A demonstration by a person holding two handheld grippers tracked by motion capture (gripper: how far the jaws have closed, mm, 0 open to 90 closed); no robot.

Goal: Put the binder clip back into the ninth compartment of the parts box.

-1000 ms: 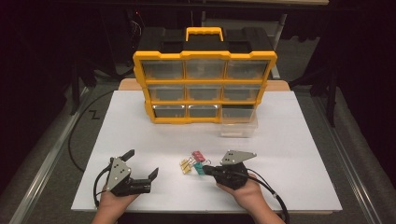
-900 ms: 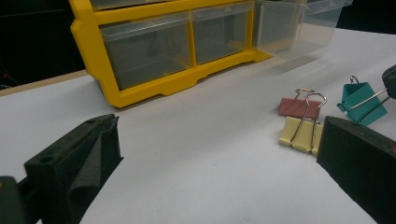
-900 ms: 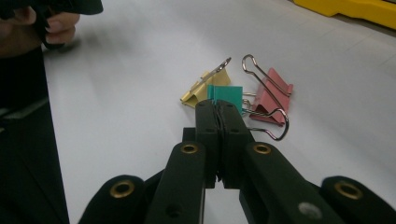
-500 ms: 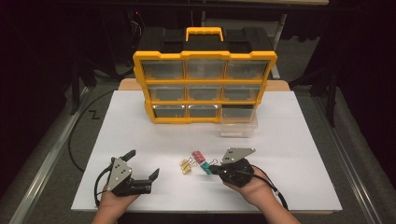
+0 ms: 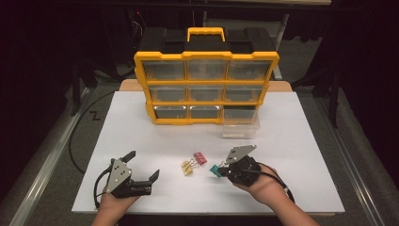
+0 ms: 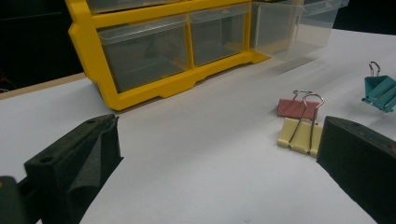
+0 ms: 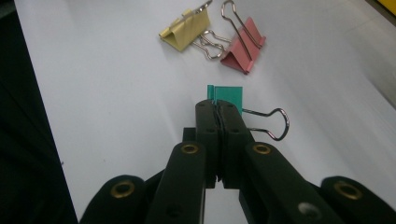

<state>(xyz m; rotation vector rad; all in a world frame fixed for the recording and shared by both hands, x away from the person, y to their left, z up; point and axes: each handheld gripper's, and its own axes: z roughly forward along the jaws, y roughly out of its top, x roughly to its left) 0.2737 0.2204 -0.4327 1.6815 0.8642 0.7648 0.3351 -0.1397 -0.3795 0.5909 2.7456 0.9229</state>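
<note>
Tongs near the person first: the right gripper (image 7: 217,109) pinches the green clip (image 7: 227,97), lifted just off the white table (image 5: 291,155). Left gripper (image 5: 141,165) rests released. Farther on, ahead and a bit right of the clip, sits the pulled-out drawer (image 5: 241,123) of the yellow box (image 5: 206,87)
</note>
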